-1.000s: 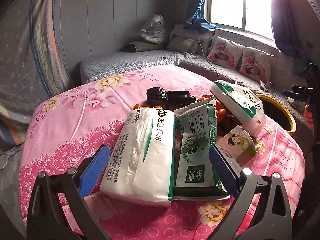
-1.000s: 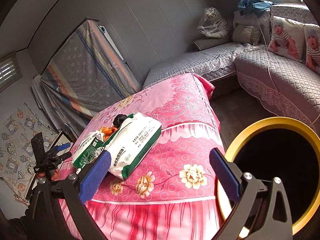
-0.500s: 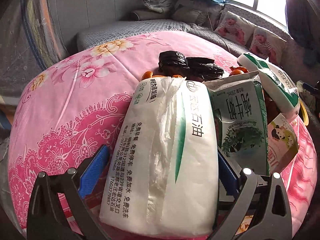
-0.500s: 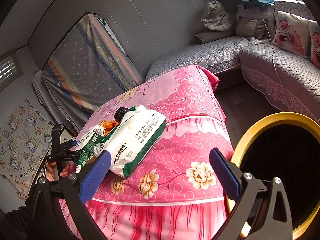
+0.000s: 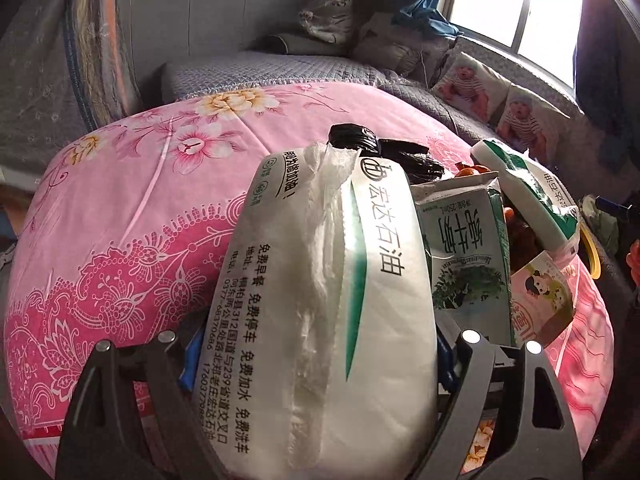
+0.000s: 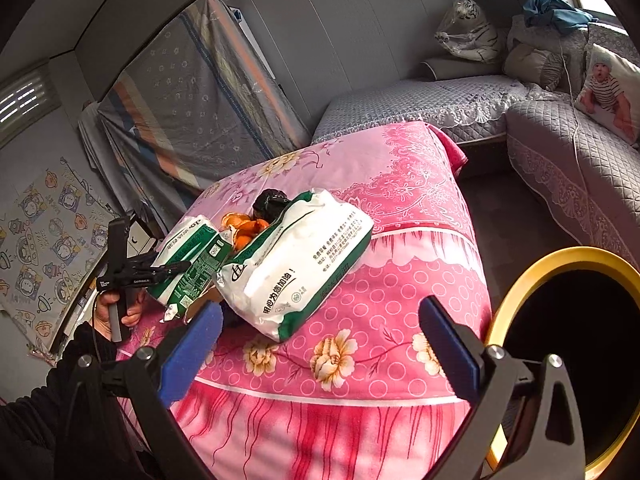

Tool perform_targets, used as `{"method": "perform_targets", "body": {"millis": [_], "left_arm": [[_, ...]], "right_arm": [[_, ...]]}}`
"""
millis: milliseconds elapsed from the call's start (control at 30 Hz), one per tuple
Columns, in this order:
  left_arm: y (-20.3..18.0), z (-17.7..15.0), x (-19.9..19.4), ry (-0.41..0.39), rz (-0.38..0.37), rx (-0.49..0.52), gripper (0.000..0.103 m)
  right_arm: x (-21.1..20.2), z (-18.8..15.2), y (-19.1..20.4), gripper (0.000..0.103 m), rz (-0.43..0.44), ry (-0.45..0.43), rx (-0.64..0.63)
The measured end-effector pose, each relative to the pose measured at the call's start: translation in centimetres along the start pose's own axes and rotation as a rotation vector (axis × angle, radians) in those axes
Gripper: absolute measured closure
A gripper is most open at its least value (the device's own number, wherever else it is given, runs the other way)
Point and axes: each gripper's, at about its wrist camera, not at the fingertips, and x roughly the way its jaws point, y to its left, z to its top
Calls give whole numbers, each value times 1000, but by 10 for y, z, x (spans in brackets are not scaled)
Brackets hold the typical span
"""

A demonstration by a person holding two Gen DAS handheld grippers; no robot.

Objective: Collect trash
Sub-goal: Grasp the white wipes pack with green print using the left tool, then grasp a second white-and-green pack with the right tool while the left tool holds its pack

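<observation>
A heap of trash lies on the pink flowered table (image 5: 120,208). A white and green tissue pack (image 5: 320,300) fills the space between the fingers of my left gripper (image 5: 316,356), which is shut on its near end. Beside it are a green milk carton (image 5: 464,256), a second white and green pack (image 5: 524,192), a pink carton (image 5: 540,304), black bags (image 5: 400,156) and orange peel. My right gripper (image 6: 320,344) is open and empty, off the table's corner, with the second pack (image 6: 296,268) ahead of it.
A black bin with a yellow rim (image 6: 560,272) stands on the floor right of the table, beside my right gripper. A grey quilted sofa (image 6: 580,160) with baby-print cushions runs along the back and right. A folded mattress (image 6: 200,92) leans on the wall.
My left gripper moved forward over the table and closed its fingers on the near tissue pack. My right gripper shifted slightly and stayed open.
</observation>
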Motion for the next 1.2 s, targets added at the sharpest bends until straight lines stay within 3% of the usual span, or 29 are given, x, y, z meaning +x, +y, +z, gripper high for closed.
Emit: {"method": "perform_targets", "body": {"millis": [367, 533, 800, 1000, 1067, 1167, 1200], "left_arm": [[-29, -14, -103, -281, 12, -85, 23], [-38, -25, -136, -355, 9, -113, 22], [-57, -34, -148, -376, -10, -68, 22], [-67, -43, -152, -402, -33, -64, 22], [-69, -46, -152, -403, -27, -74, 22], [-70, -50, -153, -405, -16, -89, 22], [-71, -50, -154, -407, -9, -93, 22]], "right_arm": [[78, 30, 11, 8, 140, 319, 198], [107, 46, 15, 8, 71, 395, 245], [157, 50, 34, 8, -50, 510, 204], [177, 49, 41, 8, -99, 520, 170], [176, 48, 43, 14, -90, 514, 137], [173, 48, 47, 43, -70, 499, 87], [169, 49, 47, 63, -84, 482, 61]]}}
